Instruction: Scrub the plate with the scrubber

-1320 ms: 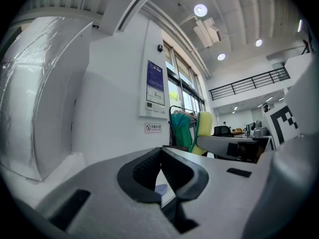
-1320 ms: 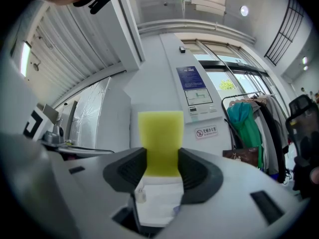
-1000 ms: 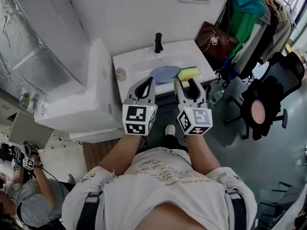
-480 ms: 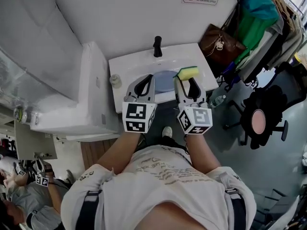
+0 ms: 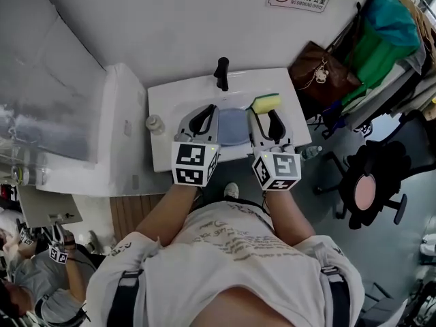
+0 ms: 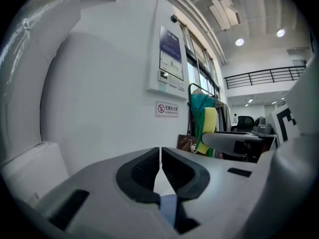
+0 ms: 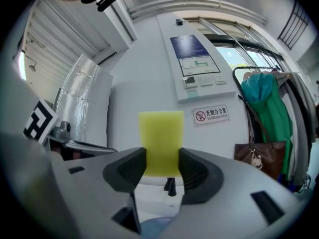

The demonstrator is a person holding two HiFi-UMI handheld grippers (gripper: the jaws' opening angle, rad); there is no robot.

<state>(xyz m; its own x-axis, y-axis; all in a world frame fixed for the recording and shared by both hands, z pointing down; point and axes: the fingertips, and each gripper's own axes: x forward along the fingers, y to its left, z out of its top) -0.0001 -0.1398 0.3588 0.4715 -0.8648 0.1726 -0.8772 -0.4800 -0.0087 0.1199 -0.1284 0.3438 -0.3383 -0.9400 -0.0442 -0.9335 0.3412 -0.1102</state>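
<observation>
A blue plate (image 5: 231,126) lies in the white sink (image 5: 163,101), under the black faucet (image 5: 221,73). My left gripper (image 5: 212,109) hangs over the plate's left edge, shut, with nothing showing between its pads. In the left gripper view its jaws (image 6: 160,156) meet in a thin line, and the blue plate (image 6: 168,209) shows below them. My right gripper (image 5: 261,110) is shut on a yellow-green scrubber sponge (image 5: 266,103) over the plate's right side. The sponge (image 7: 160,142) stands upright between the right pads, above the faucet (image 7: 170,187).
A small bottle (image 5: 155,123) stands on the sink's left rim. A white block (image 5: 119,138) adjoins the sink on the left. A brown bag (image 5: 320,73), hanging clothes (image 5: 381,53) and an office chair (image 5: 368,182) stand to the right. Another person (image 5: 34,285) sits at lower left.
Both grippers have moved forward from the sink's front edge to over the basin. The sponge has stayed in the right gripper, and the left gripper has stayed shut.
</observation>
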